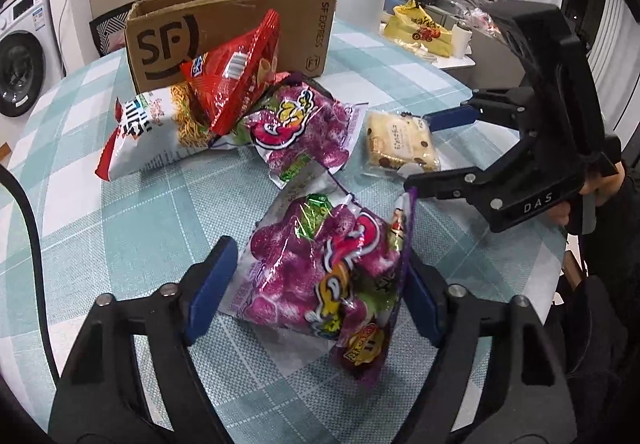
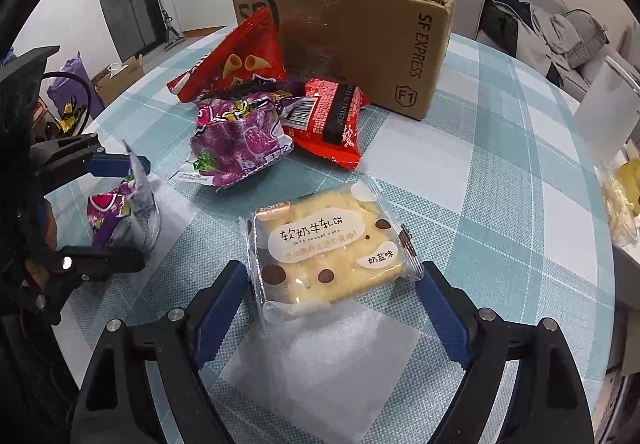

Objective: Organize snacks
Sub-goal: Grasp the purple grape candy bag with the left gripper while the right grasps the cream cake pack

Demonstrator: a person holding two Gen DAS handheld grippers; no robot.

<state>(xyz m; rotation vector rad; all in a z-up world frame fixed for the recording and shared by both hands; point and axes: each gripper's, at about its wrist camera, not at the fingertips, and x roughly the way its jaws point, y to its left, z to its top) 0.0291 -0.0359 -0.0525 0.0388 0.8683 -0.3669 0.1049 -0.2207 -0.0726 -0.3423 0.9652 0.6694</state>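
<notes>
Cardboard box (image 2: 360, 43) beside loose snack bags (image 2: 240, 135)

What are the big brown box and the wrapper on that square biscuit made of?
The box looks like matte brown cardboard: a frayed top edge and printed black lettering show. The biscuit wrapper seems to be thin glossy plastic film, partly clear, since the biscuit shows through and the sealed edges are crimped. It lies between the fingers of the right claw.

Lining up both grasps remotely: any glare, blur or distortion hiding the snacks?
Left wrist: glare on the purple bag, strong fisheye bending at the edges, box sharp. Right wrist: cracker pack crisp, its label readable, faint wrapper sheen; the table edge curves.
</notes>
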